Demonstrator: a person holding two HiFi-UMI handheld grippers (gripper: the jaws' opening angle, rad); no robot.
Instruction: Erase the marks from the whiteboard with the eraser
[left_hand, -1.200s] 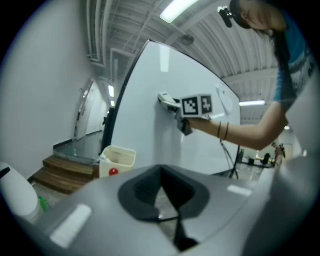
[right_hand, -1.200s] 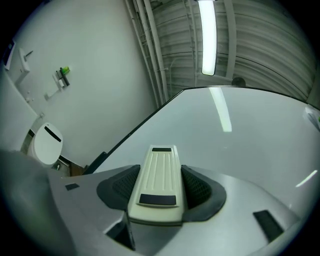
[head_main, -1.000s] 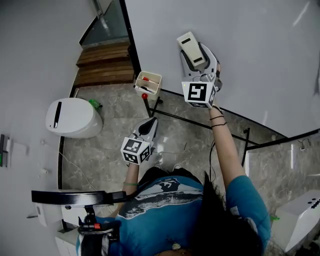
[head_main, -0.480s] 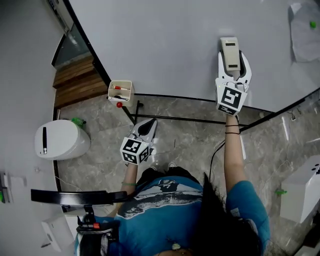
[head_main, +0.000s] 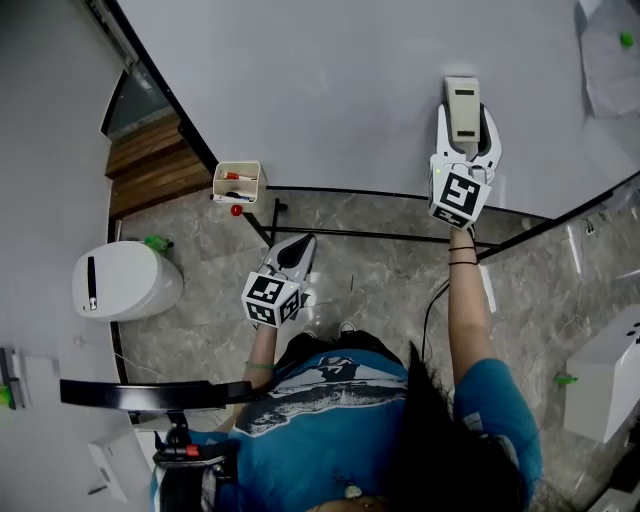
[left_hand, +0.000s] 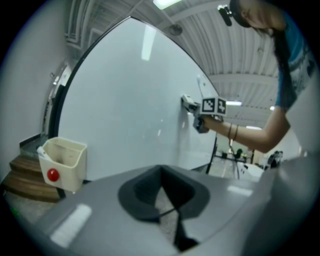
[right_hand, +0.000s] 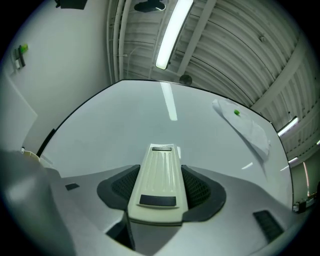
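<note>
Whiteboard (head_main: 330, 90): wide, glossy white, black-framed, on a black stand over grey stone-look floor (head_main: 370, 280); streak of ceiling light reflected on it in the right gripper view.
Eraser (head_main: 461, 105): cream, long, ribbed back; flat against the whiteboard's lower right part, just above the bottom edge.
Right gripper (right_hand: 160, 192): raised to the whiteboard, fingers (right_hand: 199, 189) clamped on both long sides of the eraser.
Left gripper (head_main: 298, 250): held low, off the whiteboard, below its bottom edge; fingers (left_hand: 137, 192) closed tip to tip, nothing between.
Holder (head_main: 238, 182): small cream box at the whiteboard's lower left corner, something red inside, red round piece on its outside.
Paper sheet (head_main: 608, 60): on the whiteboard's upper right, under a green magnet (head_main: 626, 41).
Wooden steps (head_main: 150, 165): left of the whiteboard, past its frame.
</note>
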